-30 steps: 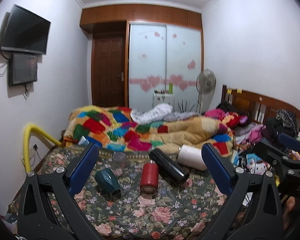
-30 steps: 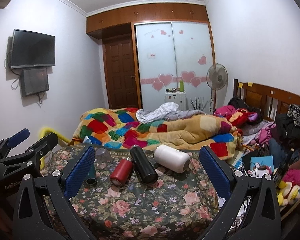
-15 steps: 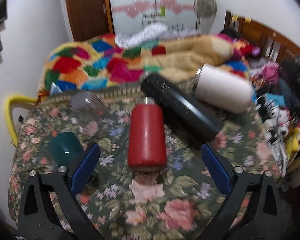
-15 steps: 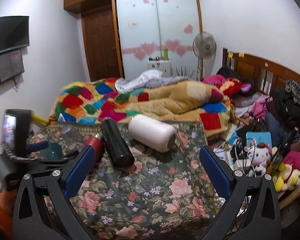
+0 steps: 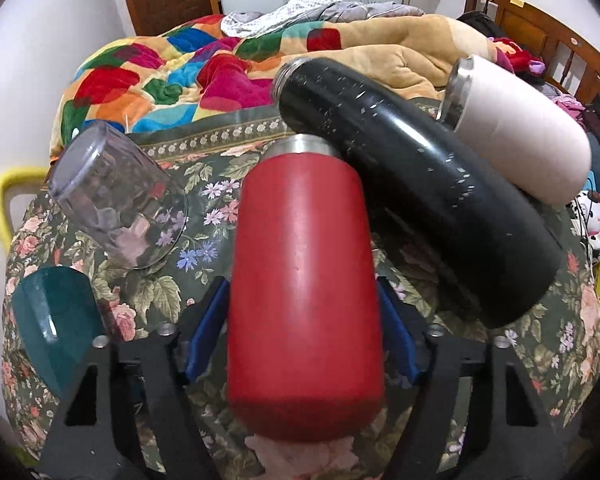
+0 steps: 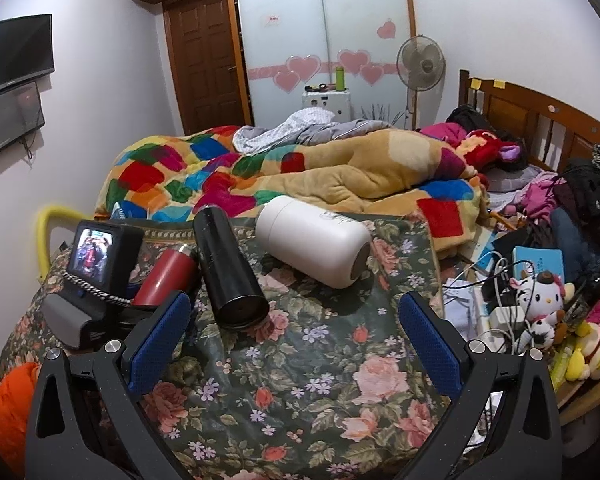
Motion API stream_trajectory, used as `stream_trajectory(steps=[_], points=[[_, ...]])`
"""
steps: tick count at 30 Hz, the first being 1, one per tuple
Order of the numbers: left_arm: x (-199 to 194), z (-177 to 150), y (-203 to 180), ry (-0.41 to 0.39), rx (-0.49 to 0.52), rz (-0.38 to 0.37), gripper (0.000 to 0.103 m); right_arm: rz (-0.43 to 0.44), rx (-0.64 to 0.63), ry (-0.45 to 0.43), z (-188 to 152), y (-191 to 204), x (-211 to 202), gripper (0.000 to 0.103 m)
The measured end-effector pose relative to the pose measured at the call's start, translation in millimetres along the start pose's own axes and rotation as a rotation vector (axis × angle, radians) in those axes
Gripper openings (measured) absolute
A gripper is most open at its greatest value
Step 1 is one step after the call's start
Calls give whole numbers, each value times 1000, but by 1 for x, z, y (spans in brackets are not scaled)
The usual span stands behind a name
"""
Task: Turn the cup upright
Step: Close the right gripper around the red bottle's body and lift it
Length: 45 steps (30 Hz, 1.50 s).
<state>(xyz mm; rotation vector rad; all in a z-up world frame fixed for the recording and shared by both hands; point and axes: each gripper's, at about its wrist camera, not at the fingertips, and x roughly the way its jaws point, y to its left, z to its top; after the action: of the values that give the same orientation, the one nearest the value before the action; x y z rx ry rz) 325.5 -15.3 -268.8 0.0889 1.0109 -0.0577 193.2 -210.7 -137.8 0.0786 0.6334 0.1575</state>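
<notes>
A red cup (image 5: 304, 292) lies on its side on the floral tablecloth (image 5: 204, 216), its steel mouth pointing away from me. My left gripper (image 5: 302, 344) has its blue pads against both sides of the cup's lower body. The red cup also shows in the right wrist view (image 6: 166, 278), partly hidden behind the left gripper's camera unit (image 6: 96, 256). My right gripper (image 6: 296, 340) is open and empty above the tablecloth (image 6: 320, 360), in front of a black cup (image 6: 228, 272) and a white cup (image 6: 312, 240), both on their sides.
In the left wrist view the black cup (image 5: 412, 192) leans against the red one, with the white cup (image 5: 520, 136) behind it. A clear glass (image 5: 116, 196) and a teal cup (image 5: 54, 316) lie at the left. A bed with a patchwork blanket (image 6: 260, 176) lies behind; clutter (image 6: 540, 292) sits right.
My left gripper has moved forward and down onto the red cup and closed its fingers around it. My right gripper has shifted slightly closer to the table and stays open.
</notes>
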Motion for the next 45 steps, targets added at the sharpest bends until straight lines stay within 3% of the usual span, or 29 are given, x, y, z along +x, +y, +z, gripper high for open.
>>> stream_trajectory(steps=[3,10,26,32,38,45], points=[[4,3,3,-3,-13,-13,61,7,-6,1,1,3,1,103],[0,-1,0,-45,9,18,61,11,-18,8,2,8,2,103],[-85,-38,3,-126,20,-34,61,7,-37,-26,-1,17,-28,103],[-105,-59,-15,-124,49,-80,61,0,-48,-42,-4,19,-42,103],[-91,-80,-44,-70,91,-130,61,-4,-62,-42,-8,21,-51,103],[-67,-85,-65,-39,88,-130,61,2,-79,-24,-14,23,-52,103]])
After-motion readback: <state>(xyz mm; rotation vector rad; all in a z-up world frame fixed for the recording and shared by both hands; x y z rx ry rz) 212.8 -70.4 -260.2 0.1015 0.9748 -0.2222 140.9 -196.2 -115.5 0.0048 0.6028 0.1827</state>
